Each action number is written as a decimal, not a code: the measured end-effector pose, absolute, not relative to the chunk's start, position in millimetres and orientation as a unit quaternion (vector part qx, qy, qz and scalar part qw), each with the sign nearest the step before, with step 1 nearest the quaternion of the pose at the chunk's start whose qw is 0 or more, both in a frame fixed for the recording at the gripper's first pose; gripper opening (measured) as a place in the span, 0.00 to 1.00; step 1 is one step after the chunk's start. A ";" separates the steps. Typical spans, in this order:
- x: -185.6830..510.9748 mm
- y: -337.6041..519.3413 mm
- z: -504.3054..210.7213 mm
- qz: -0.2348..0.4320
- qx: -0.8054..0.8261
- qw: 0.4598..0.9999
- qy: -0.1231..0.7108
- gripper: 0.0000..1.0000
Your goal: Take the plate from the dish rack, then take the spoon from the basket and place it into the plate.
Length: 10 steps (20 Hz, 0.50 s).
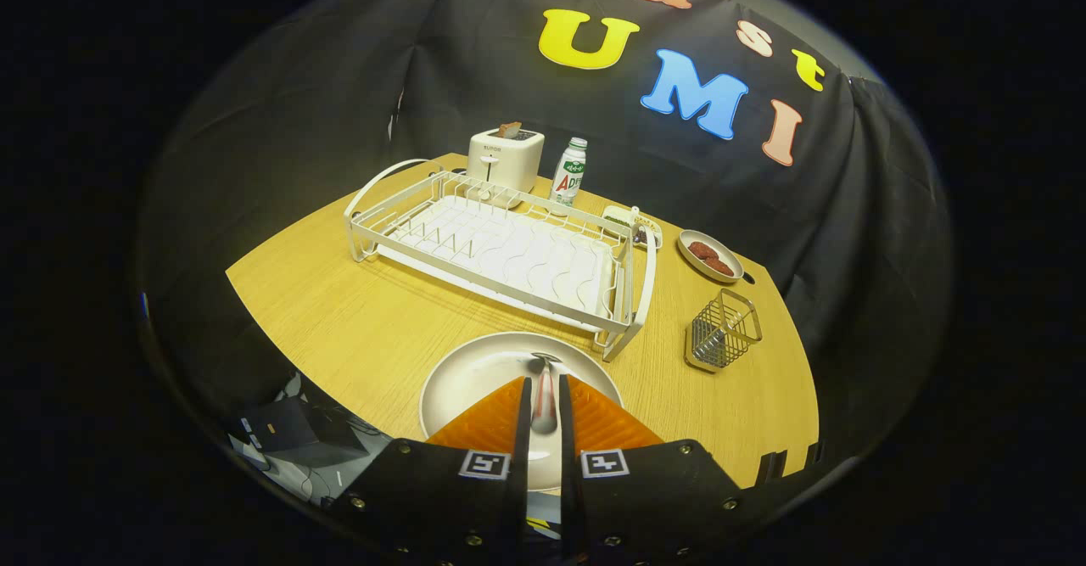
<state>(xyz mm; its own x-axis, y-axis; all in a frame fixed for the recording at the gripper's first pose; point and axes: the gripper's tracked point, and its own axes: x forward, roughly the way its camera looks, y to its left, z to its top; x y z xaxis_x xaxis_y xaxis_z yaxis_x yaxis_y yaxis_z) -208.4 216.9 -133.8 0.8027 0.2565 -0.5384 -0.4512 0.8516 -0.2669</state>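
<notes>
Spoon (543, 396) clamped in claw (543, 388) over plate (467, 371).

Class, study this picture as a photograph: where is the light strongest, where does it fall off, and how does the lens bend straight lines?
Gripper view: light is brightest on the dish rack and toaster, fading to dark at the table edges; the fisheye bows the table's edges into curves; the plate shows soft glare; the spoon, gripped in the gripper, looks slightly blurred.
</notes>
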 end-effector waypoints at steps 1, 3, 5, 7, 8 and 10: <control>-208.0 218.1 -132.5 0.192 -0.194 0.929 0.249 0.16; -209.0 219.3 -132.9 0.194 -0.194 0.929 0.248 0.16; -209.7 219.0 -132.6 0.195 -0.196 0.929 0.247 0.16; -211.2 218.4 -129.8 0.194 -0.195 0.930 0.245 0.16; -211.6 217.1 -125.8 0.193 -0.194 0.931 0.241 0.16; -209.0 213.3 -110.4 0.186 -0.192 0.937 0.223 0.16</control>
